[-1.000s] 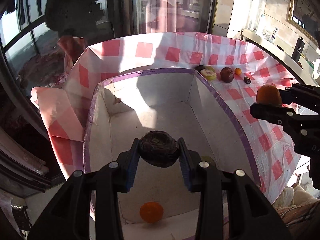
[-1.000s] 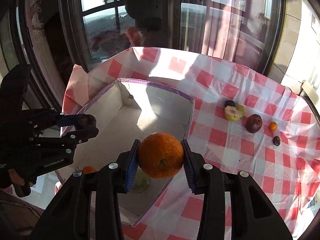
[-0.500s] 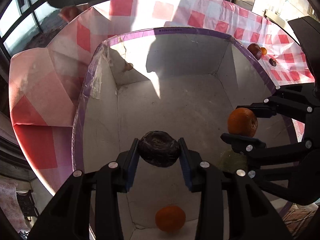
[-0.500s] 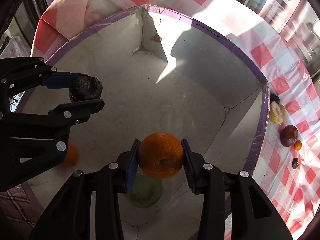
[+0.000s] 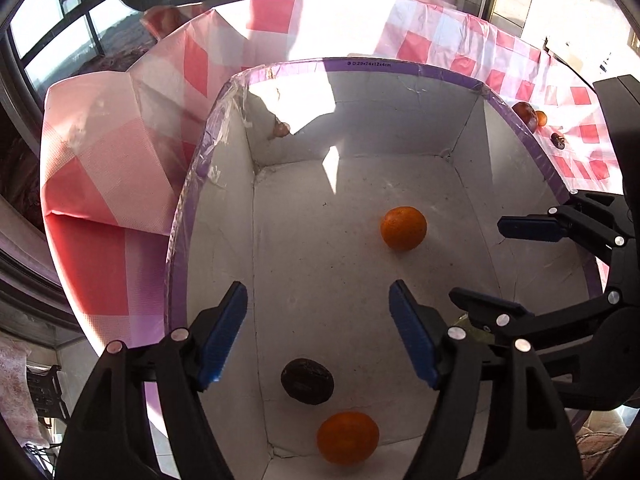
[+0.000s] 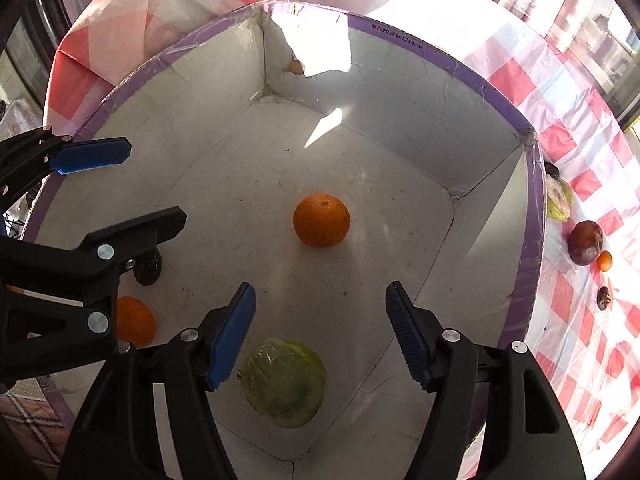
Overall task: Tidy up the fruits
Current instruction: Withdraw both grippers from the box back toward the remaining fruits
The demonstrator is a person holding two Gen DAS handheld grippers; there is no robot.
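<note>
A white box with a purple rim [image 5: 400,65] [image 6: 460,65] holds fruit. An orange [image 5: 403,227] [image 6: 321,220] lies on its floor in the middle. A dark wrinkled fruit [image 5: 307,381] [image 6: 149,270] and a second orange [image 5: 348,437] [image 6: 134,322] lie near the front. A green fruit [image 6: 285,383] lies under my right gripper. My left gripper [image 5: 318,334] is open and empty above the dark fruit. My right gripper [image 6: 322,334] is open and empty above the box floor.
On the red-checked tablecloth [image 6: 568,92] right of the box lie a dark red fruit [image 6: 586,242], a small orange fruit [image 6: 605,260], a small dark fruit [image 6: 603,298] and a yellow-green fruit [image 6: 559,202]. Windows stand behind the table.
Both grippers have opened. The dark fruit dropped from my left gripper and the orange from my right gripper; both now lie on the box floor.
</note>
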